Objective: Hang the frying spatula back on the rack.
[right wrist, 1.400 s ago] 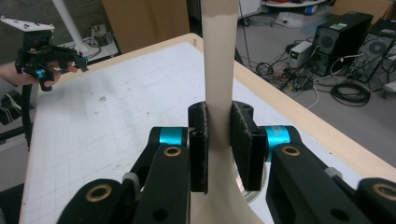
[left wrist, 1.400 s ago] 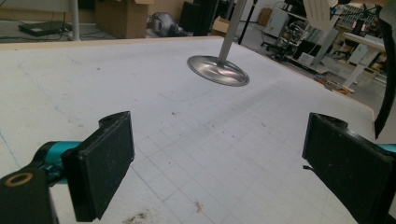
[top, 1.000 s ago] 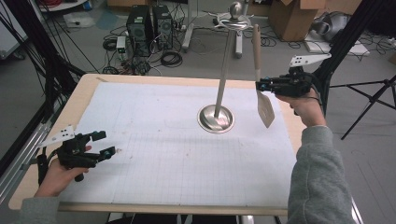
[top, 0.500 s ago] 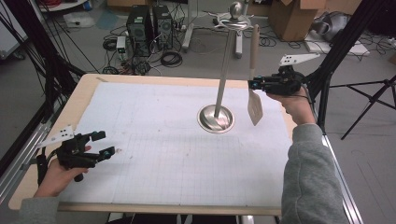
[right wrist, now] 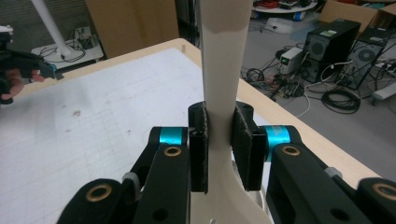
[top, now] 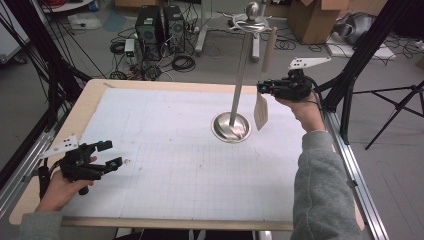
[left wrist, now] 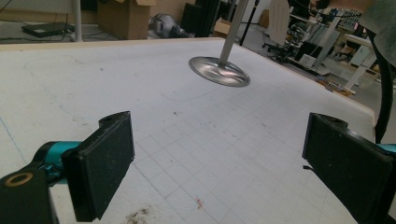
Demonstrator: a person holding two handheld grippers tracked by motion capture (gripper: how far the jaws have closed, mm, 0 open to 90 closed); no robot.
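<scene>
Right gripper, upper right, clamps a pale wooden spatula beside the shiny steel stand; left gripper gapes apart.

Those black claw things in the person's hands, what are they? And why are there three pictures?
They are hand-held grippers: pincers with two flat black jaws that a person squeezes. One picture comes from a camera above the table. The other two come from little cameras riding on each gripper, looking along its jaws. On the table stands a metal stand, a round shiny base with a tall pole. The right gripper is shut on a pale wooden spatula, held upright in the air beside the pole, blade down. The left gripper is open and holds nothing, low over the table's near left corner.
</scene>
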